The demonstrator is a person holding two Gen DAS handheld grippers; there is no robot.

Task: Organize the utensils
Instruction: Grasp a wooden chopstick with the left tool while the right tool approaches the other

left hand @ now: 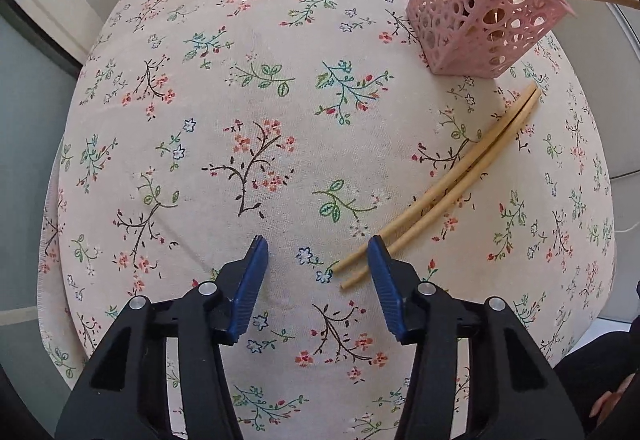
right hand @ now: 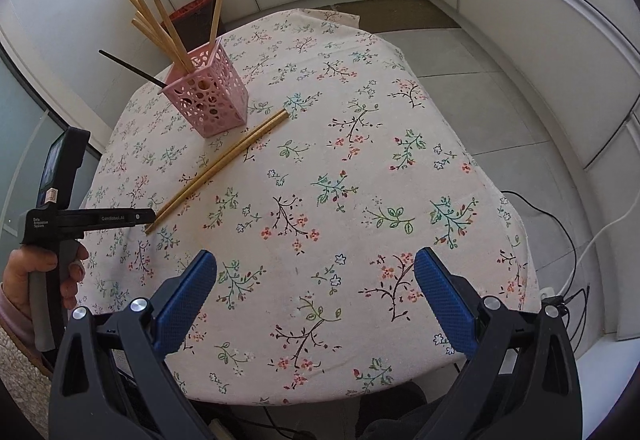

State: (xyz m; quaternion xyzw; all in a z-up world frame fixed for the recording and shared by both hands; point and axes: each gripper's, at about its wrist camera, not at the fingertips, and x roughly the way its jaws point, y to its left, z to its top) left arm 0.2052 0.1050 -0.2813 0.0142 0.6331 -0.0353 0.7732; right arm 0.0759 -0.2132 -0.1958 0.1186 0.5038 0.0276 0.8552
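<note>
Presently, your inventory of the table:

Item: pair of bamboo chopsticks [left hand: 448, 181], lying flat on the cloth, side by side and touching along most of their length. Long axis runs diagonally, thin tips nearest your left gripper [left hand: 318, 254], butt ends pointing up toward the pink basket [left hand: 480, 19]. The tips lie just beside its right finger [left hand: 382, 272], ahead and to the right of the gap, not between the fingers. Slender, smooth, pale wood, gently tapered.

Item: left gripper, spread apart, holding nothing. Ribbed blue pads on black arms. Judged nearer of the two; a small shift rightward would likely bring the sticks into the gap.

Item: right gripper [right hand: 316, 292], spread wide, holding nothing, well apart from the sticks.

Item: pink basket, rigid perforated plastic, square, flaring upward, upright near the sticks' butt ends. Holds several bamboo sticks and dark ones [right hand: 132, 67], leaning outward.

Item: tablecloth [left hand: 260, 99], matte woven cotton, floral print.
</note>
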